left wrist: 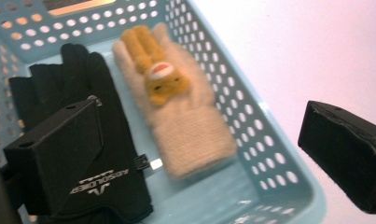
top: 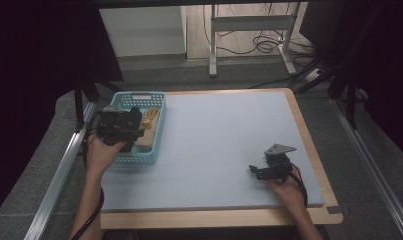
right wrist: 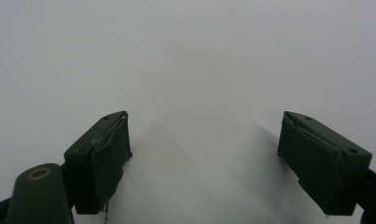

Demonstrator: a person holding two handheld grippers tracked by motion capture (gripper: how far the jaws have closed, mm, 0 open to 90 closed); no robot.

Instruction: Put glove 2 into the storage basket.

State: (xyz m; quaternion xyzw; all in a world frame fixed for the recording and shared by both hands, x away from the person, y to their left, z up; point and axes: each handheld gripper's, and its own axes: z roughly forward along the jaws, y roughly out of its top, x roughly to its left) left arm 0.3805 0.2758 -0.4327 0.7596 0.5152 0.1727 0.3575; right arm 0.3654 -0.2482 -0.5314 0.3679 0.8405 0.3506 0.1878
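One blue basket [left wrist: 274, 154] at far left held two gloves, one black [left wrist: 90, 88], one beige [left wrist: 195, 126]; both grippers, left [left wrist: 202, 149] and right [right wrist: 218, 161], gaped wide, empty.

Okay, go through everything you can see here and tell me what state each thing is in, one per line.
Left gripper: open, jaws wide apart, held over the basket.
Right gripper: open, nothing between the jaws, over the bare mat.
Blue basket: upright on the table's left side, holding two gloves.
Black glove: lying flat in the basket.
Beige glove: lying flat beside the black one, not gripped.
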